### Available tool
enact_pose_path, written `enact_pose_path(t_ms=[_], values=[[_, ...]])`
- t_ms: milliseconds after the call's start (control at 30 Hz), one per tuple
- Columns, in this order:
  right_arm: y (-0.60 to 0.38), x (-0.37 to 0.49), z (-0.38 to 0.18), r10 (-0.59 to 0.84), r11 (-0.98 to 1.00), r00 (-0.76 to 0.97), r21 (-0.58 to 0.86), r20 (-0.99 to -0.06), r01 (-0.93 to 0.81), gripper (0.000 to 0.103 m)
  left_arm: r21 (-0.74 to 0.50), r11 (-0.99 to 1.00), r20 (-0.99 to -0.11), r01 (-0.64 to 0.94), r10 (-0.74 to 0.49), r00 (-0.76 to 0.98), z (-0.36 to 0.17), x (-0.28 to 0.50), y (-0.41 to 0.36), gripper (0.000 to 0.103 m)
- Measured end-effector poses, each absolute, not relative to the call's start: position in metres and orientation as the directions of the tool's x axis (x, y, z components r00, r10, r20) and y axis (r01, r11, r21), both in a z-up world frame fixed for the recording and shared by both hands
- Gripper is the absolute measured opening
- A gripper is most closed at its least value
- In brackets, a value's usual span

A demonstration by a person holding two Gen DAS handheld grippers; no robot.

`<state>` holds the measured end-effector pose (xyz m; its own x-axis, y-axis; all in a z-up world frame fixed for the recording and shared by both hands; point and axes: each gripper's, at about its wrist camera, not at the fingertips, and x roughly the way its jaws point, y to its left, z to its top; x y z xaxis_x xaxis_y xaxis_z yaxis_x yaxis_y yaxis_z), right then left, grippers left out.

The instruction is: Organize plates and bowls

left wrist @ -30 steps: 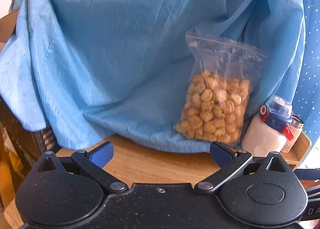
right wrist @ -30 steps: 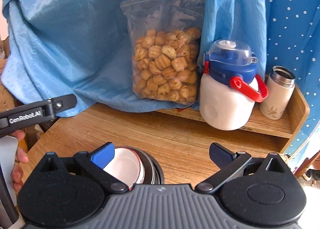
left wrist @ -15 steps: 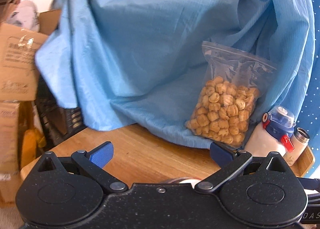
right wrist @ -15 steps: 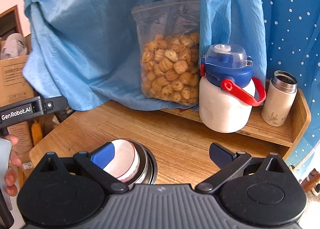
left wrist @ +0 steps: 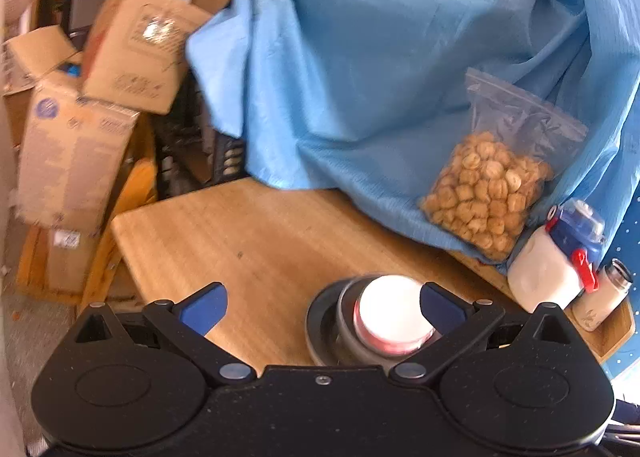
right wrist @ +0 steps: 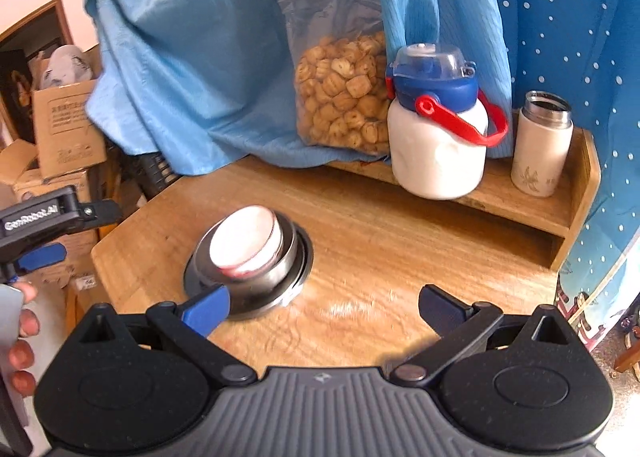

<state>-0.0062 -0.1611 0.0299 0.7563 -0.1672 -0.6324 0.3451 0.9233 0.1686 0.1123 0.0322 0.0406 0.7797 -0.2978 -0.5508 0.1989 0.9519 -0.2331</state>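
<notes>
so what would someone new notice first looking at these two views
Probably the nested stack of bowls in the middle of the wooden table, a white bowl inside metal ones. Behind it a clear bag of snacks leans on the draped blue cloth, beside a white jug with a blue lid and red handle on the raised shelf. Both the left gripper and right gripper are open and hold nothing.
</notes>
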Motion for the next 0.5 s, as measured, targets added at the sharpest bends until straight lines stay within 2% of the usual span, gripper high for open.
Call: enact_pose_path(t_ms=[300,500], values=[[-0.153,-0.028,0.033,-0.140,0.938,0.779,0.170,-0.611,0.301,0.103,-0.126,0.980,-0.555,0.152,-0.196,0.808,0.049,0.069,0.040,0.102],[-0.143,-0.020,0.033,-0.157,0.940,0.760,0.140,-0.630,0.311,0.103,-0.085,0.973,-0.604,0.214,-0.222,0.765,0.041,0.069,0.041,0.102]])
